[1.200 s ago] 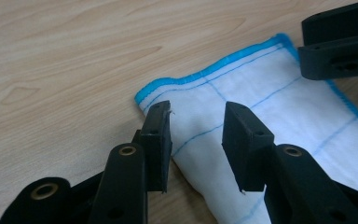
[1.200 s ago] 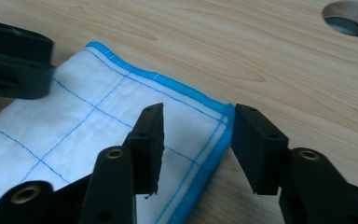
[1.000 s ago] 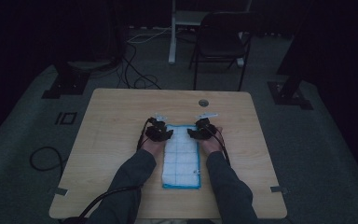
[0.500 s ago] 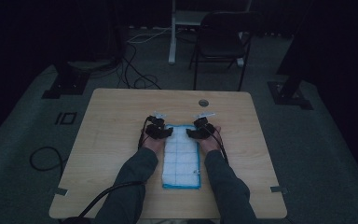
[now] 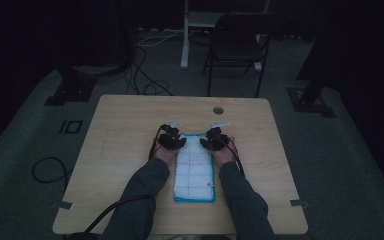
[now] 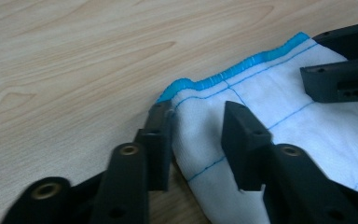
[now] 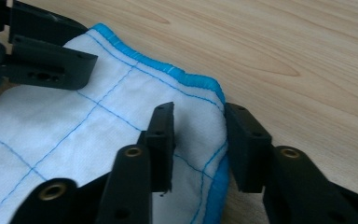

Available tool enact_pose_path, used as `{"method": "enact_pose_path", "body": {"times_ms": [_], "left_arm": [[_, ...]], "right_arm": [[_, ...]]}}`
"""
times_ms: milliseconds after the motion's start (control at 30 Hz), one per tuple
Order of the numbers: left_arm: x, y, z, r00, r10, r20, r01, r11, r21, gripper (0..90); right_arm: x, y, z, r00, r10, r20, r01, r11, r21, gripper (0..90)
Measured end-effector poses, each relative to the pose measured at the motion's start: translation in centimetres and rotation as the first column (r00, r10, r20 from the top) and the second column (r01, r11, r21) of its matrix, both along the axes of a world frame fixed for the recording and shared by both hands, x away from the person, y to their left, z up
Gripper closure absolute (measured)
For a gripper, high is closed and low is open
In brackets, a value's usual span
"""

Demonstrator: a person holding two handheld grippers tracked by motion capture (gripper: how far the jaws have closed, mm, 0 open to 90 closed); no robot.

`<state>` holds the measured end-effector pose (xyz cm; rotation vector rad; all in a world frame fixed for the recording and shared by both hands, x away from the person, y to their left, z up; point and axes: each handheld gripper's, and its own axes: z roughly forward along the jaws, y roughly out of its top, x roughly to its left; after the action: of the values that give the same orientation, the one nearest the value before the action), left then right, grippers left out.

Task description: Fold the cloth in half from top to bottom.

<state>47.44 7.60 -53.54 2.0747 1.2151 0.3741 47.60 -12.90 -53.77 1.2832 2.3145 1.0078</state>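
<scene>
While flat on table point(image 5: 130, 125), cloth point(image 5: 195, 167) corners between spread fingers point(image 6: 157, 135) (both grippers).

Grey sleeves point(image 5: 140, 200), black claws point(image 6: 193, 135) with brass-ringed screw holes, trailing black cables.

Left gripper point(image 5: 172, 138): jaws standing apart, straddling a cloth corner, apparently not yet clamping it. Right gripper point(image 5: 213, 138): likewise parted, straddling the opposite corner. Both forearms are reaching forward, roughly parallel, hands resting low over the table.
</scene>
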Motion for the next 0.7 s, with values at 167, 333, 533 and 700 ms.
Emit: {"method": "enact_pose_path", "body": {"times_ms": [167, 333, 533, 700], "left_arm": [[0.1, -0.4, 0.3, 0.9991, -0.036, -0.021, 0.037, 0.9991, 0.021, 82.4], [0.2, -0.4, 0.5, 0.9988, -0.043, -0.023, 0.043, 0.9987, 0.028, 85.2], [0.1, -0.3, 1.0, 0.9994, -0.036, 0.003, 0.036, 0.9993, 0.013, 85.4], [0.2, -0.3, 1.6, 0.9992, -0.036, 0.017, 0.036, 0.9993, -0.004, 85.3]], "right_arm": [[0.2, -0.1, 0.1, 0.999, 0.003, -0.045, -0.001, 0.999, 0.038, 81.1], [0.5, -0.2, 0.3, 0.9978, 0.011, -0.065, -0.009, 0.999, 0.037, 82.8], [0.6, -0.3, 0.5, 0.9978, 0.011, -0.066, -0.008, 0.999, 0.038, 82.9], [0.6, -0.5, 1.0, 0.9986, 0.007, -0.052, -0.004, 0.999, 0.053, 82.9]]}}
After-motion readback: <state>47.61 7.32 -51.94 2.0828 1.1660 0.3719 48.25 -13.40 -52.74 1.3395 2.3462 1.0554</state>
